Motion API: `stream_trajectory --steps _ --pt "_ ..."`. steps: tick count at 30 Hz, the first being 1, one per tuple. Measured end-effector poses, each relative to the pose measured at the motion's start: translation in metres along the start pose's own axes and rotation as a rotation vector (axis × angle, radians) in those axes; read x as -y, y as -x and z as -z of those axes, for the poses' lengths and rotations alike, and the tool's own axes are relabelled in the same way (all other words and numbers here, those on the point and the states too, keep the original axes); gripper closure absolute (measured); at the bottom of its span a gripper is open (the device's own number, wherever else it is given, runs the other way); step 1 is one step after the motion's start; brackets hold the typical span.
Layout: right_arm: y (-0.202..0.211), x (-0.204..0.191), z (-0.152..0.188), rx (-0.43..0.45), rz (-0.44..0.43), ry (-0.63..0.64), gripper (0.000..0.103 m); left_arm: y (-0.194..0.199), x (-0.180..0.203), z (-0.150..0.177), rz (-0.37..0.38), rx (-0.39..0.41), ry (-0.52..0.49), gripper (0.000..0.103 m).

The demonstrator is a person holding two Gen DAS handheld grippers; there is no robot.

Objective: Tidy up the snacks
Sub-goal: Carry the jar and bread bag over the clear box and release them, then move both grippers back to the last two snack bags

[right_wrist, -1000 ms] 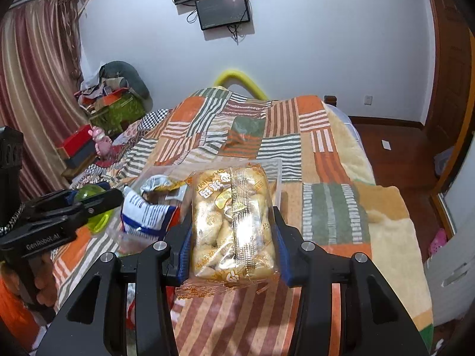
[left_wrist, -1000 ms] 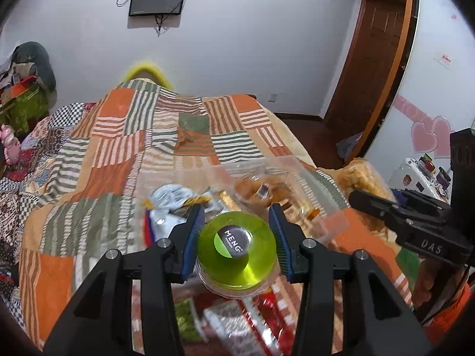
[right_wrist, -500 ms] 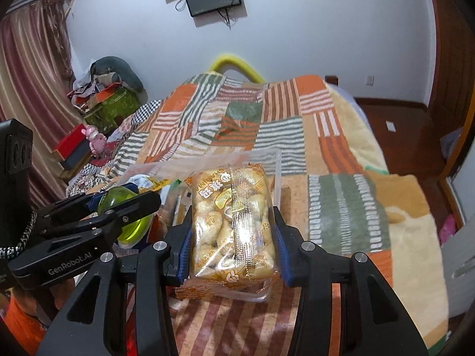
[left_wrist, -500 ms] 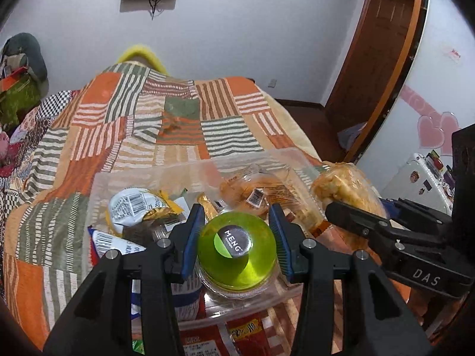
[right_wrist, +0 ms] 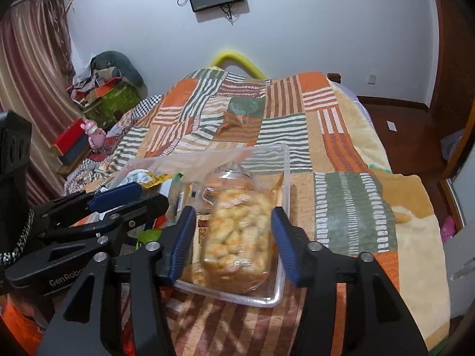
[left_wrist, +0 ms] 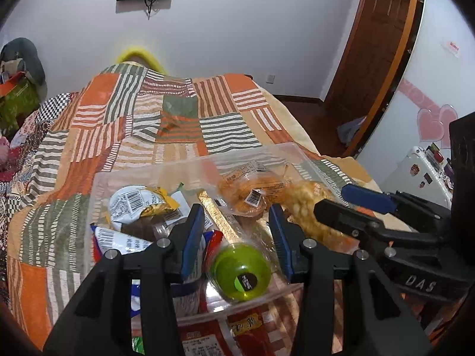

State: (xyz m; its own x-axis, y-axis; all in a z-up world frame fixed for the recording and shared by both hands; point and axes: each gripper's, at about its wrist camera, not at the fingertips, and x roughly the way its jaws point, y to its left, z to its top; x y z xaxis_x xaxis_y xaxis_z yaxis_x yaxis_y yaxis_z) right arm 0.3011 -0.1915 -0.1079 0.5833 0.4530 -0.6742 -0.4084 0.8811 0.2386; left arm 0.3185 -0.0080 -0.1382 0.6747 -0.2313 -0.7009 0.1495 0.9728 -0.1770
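A clear plastic bin sits on the patchwork bed and holds several snack packs. My left gripper is open above the bin's near side; the green jelly cup lies loose in the bin just below its jaws. My right gripper is open over the bin's right half; the bag of small buns lies blurred between and below its jaws, apart from the pads. The buns also show in the left wrist view beside the right gripper.
Red snack packets lie on the bed in front of the bin. The patchwork blanket spreads behind and to the right of it. A wooden floor and door lie to the right, and piled clutter to the left.
Both grippers opened. The green jelly cup dropped from the left jaws into the bin, and the bun bag dropped from the right jaws into the bin's right side.
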Motion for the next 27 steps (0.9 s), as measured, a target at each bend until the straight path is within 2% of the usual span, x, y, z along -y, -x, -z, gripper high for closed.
stream_trajectory --steps 7,14,19,25,27 --pt "0.019 -0.004 0.003 0.020 0.002 0.017 0.052 0.034 -0.010 0.006 -0.001 0.018 0.010 0.058" --pt "0.037 -0.016 0.018 0.017 -0.014 0.036 0.050 0.067 -0.025 0.029 -0.027 0.014 0.013 0.058" --pt "0.041 -0.030 0.032 0.005 -0.018 0.052 0.044 0.084 -0.040 0.049 -0.073 0.006 0.015 0.057" --pt "0.032 -0.049 0.049 -0.046 -0.035 0.058 0.040 0.099 -0.058 0.077 -0.127 -0.012 0.015 0.050" --pt "0.027 -0.054 0.053 -0.065 -0.038 0.054 0.034 0.103 -0.066 0.087 -0.133 -0.022 0.025 0.046"
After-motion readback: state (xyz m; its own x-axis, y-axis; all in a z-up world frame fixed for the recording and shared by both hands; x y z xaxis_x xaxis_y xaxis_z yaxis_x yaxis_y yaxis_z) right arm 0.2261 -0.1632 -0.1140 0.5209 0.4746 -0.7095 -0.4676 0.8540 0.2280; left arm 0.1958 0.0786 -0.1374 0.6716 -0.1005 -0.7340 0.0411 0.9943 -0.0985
